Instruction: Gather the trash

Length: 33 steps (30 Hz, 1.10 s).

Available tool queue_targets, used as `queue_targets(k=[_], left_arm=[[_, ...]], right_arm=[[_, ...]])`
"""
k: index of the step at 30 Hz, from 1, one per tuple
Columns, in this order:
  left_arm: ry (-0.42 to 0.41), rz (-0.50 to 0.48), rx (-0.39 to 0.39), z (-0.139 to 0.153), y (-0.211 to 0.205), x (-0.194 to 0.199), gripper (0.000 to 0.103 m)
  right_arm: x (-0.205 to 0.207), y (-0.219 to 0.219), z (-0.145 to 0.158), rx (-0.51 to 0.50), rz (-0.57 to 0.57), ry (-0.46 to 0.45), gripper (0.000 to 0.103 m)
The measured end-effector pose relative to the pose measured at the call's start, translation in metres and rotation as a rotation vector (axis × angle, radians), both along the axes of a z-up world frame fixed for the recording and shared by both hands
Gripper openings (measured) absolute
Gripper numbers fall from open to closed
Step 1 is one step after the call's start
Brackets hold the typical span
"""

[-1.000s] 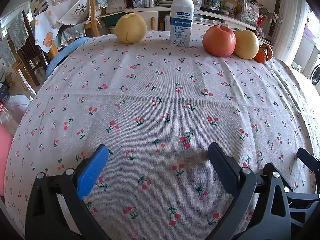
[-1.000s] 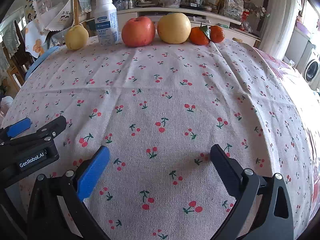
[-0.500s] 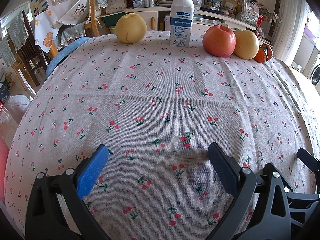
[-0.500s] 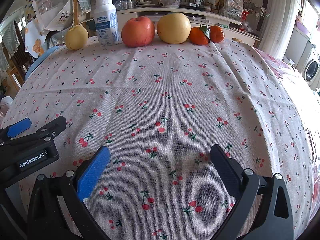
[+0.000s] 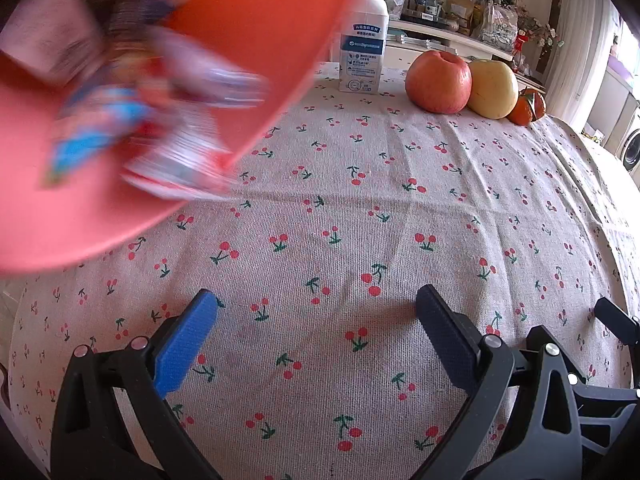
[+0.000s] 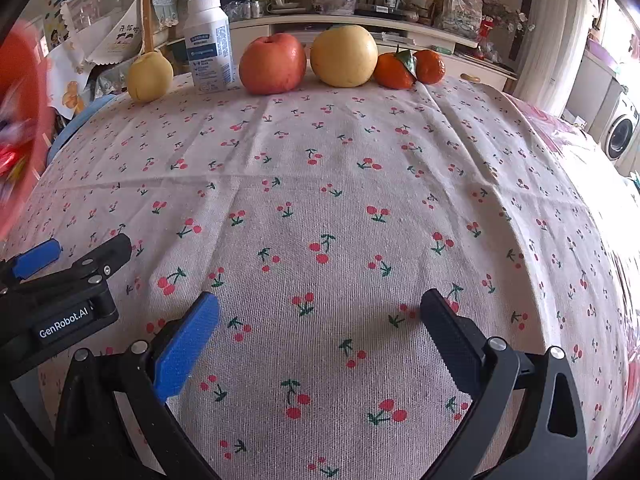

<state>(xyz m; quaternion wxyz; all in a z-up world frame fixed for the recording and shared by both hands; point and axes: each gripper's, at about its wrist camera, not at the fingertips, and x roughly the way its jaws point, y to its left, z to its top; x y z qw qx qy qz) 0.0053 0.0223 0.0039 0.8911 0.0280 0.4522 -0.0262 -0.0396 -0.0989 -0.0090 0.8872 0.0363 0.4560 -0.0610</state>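
Observation:
A red plastic basin (image 5: 260, 20) fills the upper left of the left wrist view, tilted and blurred by motion. Several colourful wrappers (image 5: 160, 120) lie inside it. A strip of the same basin (image 6: 24, 100) shows at the left edge of the right wrist view. My left gripper (image 5: 316, 312) is open low over the cherry-print tablecloth (image 5: 360, 220), with nothing between its fingers. My right gripper (image 6: 320, 312) is open beside it, also holding nothing. The basin hangs above the cloth, ahead and left of the left gripper.
Along the table's far edge stand a white bottle (image 6: 210, 40), a small yellow pear (image 6: 150, 76), a red apple (image 6: 274, 64), a large yellow fruit (image 6: 344, 56) and two tangerines (image 6: 408, 68). Cluttered shelves lie behind, with a washing machine (image 6: 620, 132) on the right.
The red basin with wrappers has swung in fast from the left, above the table. It now hides the pear in the left wrist view. Neither gripper has moved.

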Motion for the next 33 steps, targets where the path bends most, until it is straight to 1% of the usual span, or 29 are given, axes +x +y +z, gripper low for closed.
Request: queue_targets(k=[33], left_arm=[[0.003,-0.007,0.0,0.0001,-0.0026,0.0006,0.1]], right_arm=[[-0.0005,-0.0001,-0.0002,0.0,-0.001,0.0,0.099]])
